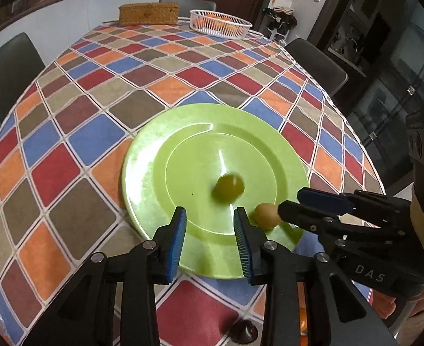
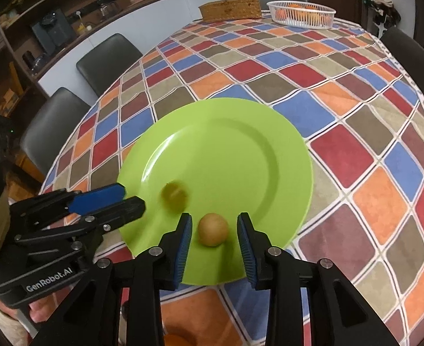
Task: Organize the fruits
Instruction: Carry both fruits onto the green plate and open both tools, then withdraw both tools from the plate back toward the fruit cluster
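A lime green plate (image 1: 154, 173) (image 2: 240, 132) lies on the chequered tablecloth. A small green fruit (image 1: 228, 187) (image 2: 174, 196) sits on it, blurred. A tan round fruit (image 1: 266, 215) (image 2: 213, 229) rests near the plate's near rim. My left gripper (image 1: 210, 216) is open and empty over the plate's near edge; it also shows in the right wrist view (image 2: 129, 199). My right gripper (image 2: 214, 222) is open with the tan fruit between its fingers, not clamped; it also shows in the left wrist view (image 1: 289, 201).
A white slatted basket (image 1: 220, 24) (image 2: 301, 13) holding orange fruit and a woven box (image 1: 149, 13) (image 2: 230, 8) stand at the table's far end. Dark chairs (image 1: 8, 69) (image 2: 108, 57) surround the table. An orange fruit (image 2: 173, 340) shows at the bottom edge.
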`<act>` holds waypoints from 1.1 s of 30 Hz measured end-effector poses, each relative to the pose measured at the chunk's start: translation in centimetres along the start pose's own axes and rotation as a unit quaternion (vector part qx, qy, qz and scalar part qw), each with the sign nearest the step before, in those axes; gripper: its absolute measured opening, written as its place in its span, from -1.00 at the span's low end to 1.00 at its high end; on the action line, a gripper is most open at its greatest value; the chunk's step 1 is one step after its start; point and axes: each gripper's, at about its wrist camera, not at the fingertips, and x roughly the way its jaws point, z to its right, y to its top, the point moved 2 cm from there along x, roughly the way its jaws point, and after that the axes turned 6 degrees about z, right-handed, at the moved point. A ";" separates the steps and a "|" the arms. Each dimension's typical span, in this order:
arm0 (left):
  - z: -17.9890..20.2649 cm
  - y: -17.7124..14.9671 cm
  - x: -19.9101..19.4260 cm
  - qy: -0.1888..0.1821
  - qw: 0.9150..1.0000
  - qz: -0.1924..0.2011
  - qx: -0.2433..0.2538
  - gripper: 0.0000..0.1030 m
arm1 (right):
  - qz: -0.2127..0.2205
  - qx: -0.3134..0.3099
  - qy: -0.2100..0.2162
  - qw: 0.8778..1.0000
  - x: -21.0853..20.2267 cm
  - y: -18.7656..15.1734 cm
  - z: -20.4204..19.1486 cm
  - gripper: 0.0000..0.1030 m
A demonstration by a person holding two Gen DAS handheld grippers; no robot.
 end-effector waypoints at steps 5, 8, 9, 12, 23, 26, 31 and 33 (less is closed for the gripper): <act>0.8 -0.7 -2.5 0.016 0.999 0.026 0.025 -0.28 | 0.021 -0.007 -0.004 1.000 -2.1 -0.4 -0.3 -0.34; 1.5 -1.2 -4.6 0.020 0.998 0.048 0.039 -0.24 | 0.038 -0.009 -0.002 0.999 -3.8 -0.8 -0.8 -0.34; 1.6 -1.3 -5.1 0.020 0.998 0.054 0.041 -0.23 | 0.043 -0.010 0.000 0.999 -4.3 -0.8 -0.9 -0.34; 2.4 -1.7 -7.3 0.020 0.996 0.075 0.049 -0.16 | 0.060 -0.012 0.004 0.998 -6.2 -1.3 -1.6 -0.30; 4.8 -5.3 -14.3 0.030 0.986 0.140 0.083 0.13 | 0.125 -0.027 -0.010 0.992 -12.6 -4.4 -3.6 0.00; 5.4 -6.4 -15.5 0.034 0.983 0.153 0.091 0.21 | 0.144 -0.033 -0.016 0.989 -14.4 -5.8 -4.1 0.00; 6.0 -8.4 -17.1 0.045 0.979 0.176 0.095 0.27 | 0.162 -0.031 -0.024 0.986 -16.3 -7.9 -4.4 0.00; 6.2 -9.3 -17.6 0.043 0.978 0.180 0.092 0.29 | 0.170 -0.033 -0.032 0.984 -16.9 -8.9 -4.6 0.00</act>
